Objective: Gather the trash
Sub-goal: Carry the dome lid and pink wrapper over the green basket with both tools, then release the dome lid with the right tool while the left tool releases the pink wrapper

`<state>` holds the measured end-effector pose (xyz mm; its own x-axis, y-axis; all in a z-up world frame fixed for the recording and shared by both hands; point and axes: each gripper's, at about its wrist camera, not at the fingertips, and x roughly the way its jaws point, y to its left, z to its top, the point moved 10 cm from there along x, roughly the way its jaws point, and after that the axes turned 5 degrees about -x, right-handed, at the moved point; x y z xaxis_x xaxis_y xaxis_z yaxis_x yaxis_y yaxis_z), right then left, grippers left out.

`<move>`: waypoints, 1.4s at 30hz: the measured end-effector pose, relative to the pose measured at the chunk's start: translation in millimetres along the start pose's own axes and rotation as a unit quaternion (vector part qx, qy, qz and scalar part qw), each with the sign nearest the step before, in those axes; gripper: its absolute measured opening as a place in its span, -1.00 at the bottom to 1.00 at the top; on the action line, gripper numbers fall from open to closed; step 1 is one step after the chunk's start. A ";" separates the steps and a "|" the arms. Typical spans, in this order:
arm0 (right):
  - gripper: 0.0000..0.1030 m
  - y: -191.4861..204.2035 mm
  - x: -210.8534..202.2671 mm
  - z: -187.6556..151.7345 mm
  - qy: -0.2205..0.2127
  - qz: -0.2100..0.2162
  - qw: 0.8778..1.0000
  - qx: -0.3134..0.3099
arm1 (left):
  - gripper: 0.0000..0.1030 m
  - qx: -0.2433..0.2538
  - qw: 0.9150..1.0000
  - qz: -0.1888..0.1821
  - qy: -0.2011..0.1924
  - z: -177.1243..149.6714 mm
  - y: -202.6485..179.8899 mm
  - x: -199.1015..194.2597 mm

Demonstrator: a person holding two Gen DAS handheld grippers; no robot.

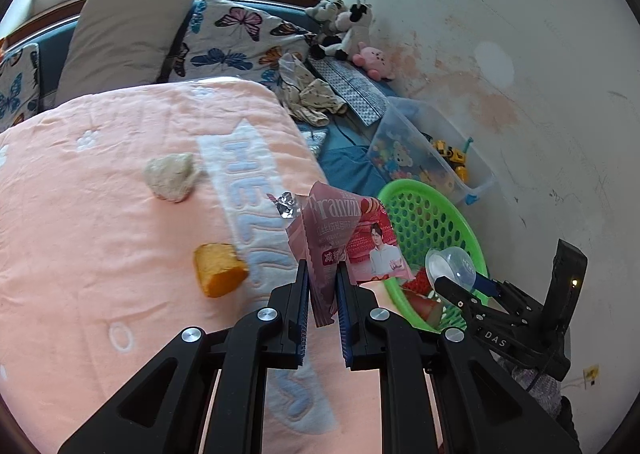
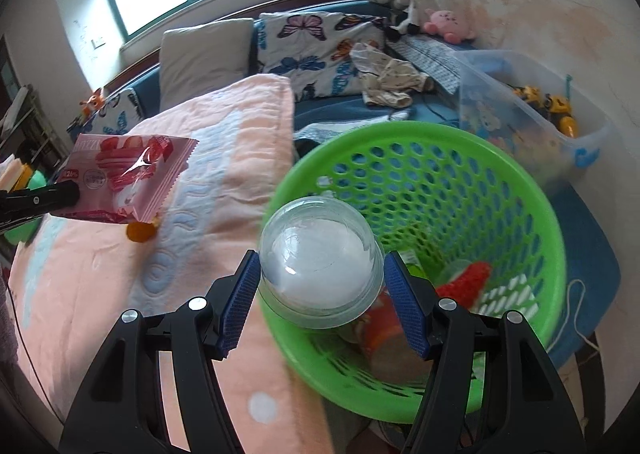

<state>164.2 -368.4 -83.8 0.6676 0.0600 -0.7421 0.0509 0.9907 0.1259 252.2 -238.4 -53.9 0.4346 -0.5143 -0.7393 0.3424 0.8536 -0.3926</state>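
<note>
My left gripper (image 1: 323,274) is shut on a pink snack wrapper (image 1: 340,230), which it holds up above the peach blanket (image 1: 100,214). The same wrapper (image 2: 128,178) shows at the left of the right wrist view. A clear plastic cup (image 2: 320,274) sits between the blue pads of my right gripper (image 2: 318,274), which is shut on it over the near rim of the green basket (image 2: 520,190). In the left wrist view the right gripper (image 1: 460,282) with the cup (image 1: 452,264) hangs over that basket (image 1: 432,214). On the blanket lie an orange piece (image 1: 218,268) and a crumpled beige wad (image 1: 172,176).
The basket holds red and orange trash (image 2: 468,282). Behind it stands a clear toy bin (image 2: 516,110) against the stained wall. Pillows (image 1: 128,38), loose clothes (image 1: 312,98) and plush toys (image 1: 348,30) line the bed's far end.
</note>
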 end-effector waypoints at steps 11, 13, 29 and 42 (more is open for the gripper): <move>0.25 -58.5 1.7 -28.6 0.021 -0.042 0.998 0.051 | -0.74 0.044 0.999 -0.002 0.029 -8.1 -48.9 40.2; 0.25 -65.6 1.6 -31.8 0.022 -0.043 0.997 0.058 | -0.74 0.049 0.998 0.001 0.033 -9.0 -54.4 48.8; 0.35 -105.1 1.9 -43.6 0.026 -0.055 0.993 0.105 | -0.73 0.096 0.993 0.023 0.057 -23.8 -85.7 95.9; 0.35 -92.6 -18.6 -36.6 0.002 -0.043 0.995 0.091 | -0.44 0.098 0.993 0.019 0.062 -30.6 -88.0 99.5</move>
<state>119.9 -456.8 -105.8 0.6525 -0.0223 -0.7575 0.2413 0.9536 0.1798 239.9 -362.1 -109.7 0.3481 -0.4566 -0.8187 0.4883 0.8338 -0.2574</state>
